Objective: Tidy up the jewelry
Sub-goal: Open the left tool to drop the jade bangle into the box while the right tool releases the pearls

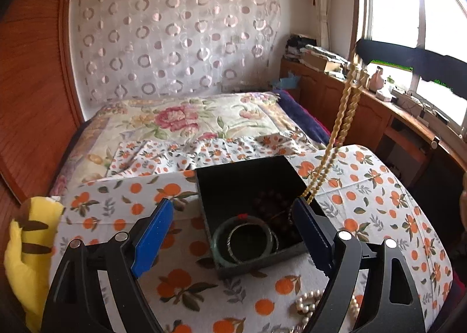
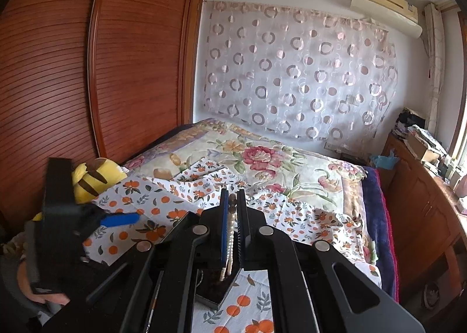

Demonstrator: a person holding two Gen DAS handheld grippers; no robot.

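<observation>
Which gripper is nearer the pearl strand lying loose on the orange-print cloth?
Left. The left gripper hangs open just above the pearl strand, by the black box. The right gripper, raised beyond the box, clamps the yellow bead necklace.

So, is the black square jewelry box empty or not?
Not empty: the black square jewelry box holds a green glass bangle and dark red beads.

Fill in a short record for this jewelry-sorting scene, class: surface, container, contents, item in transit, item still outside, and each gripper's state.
surface: orange-print cloth over a bed
container: open black box
contents: green bangle, dark bead bracelet
item in transit: yellow bead necklace hanging over the box's right edge
item still outside: pearl strand on the cloth
left gripper: open, nothing between its pads
right gripper: shut on the yellow bead necklace
</observation>
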